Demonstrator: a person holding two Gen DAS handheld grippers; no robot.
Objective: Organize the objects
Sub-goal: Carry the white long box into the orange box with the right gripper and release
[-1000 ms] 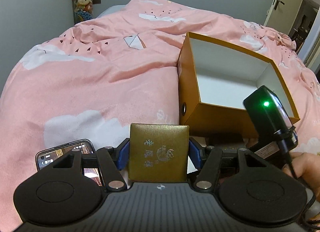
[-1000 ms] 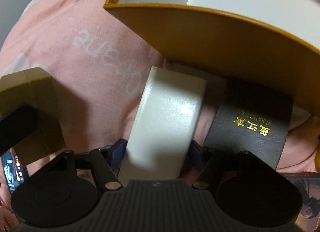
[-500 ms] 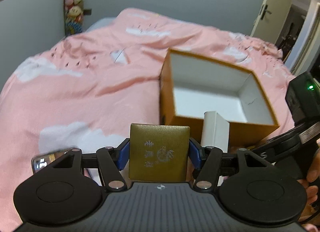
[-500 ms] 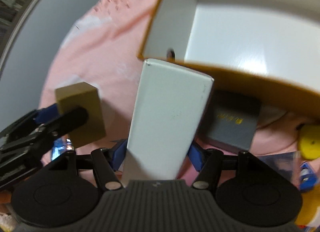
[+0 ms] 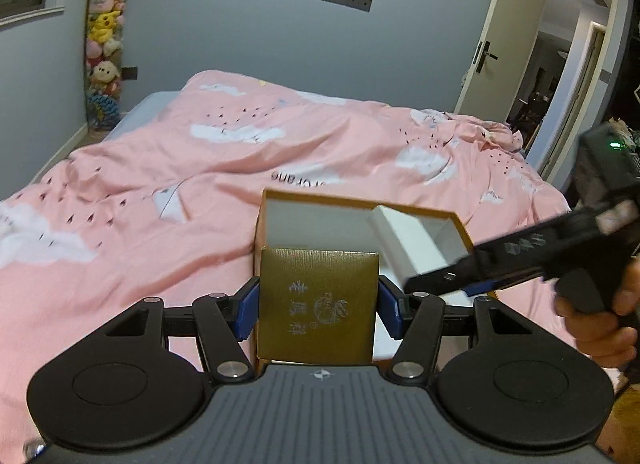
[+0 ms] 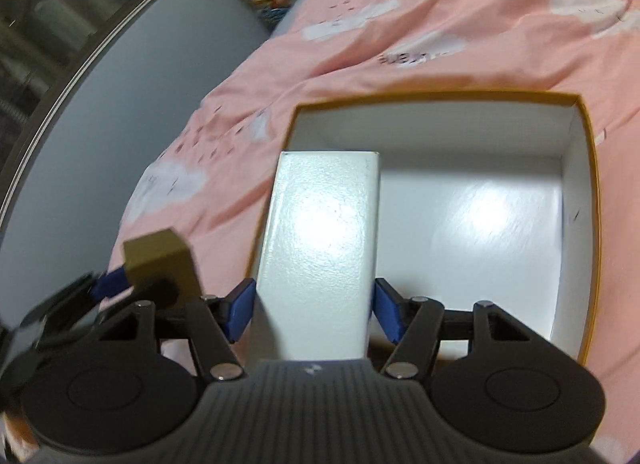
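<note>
My left gripper (image 5: 318, 310) is shut on a small gold box (image 5: 318, 304) with silver characters, held in the air just in front of the open orange box (image 5: 360, 203). My right gripper (image 6: 314, 310) is shut on a long white box (image 6: 320, 248), held over the near left part of the orange box (image 6: 592, 191), whose white inside is empty. In the left wrist view the white box (image 5: 408, 240) reaches in from the right above the orange box. The gold box (image 6: 160, 256) and the left gripper show at the left of the right wrist view.
The orange box rests on a bed with a pink cloud-print duvet (image 5: 200, 183). A column of plush toys (image 5: 104, 47) stands at the far wall. An open door (image 5: 504, 43) is at the right.
Both grippers have risen from the bed with their boxes. The right gripper has carried the white box up from beside the orange box to over its opening. The phone and black box have left view.
</note>
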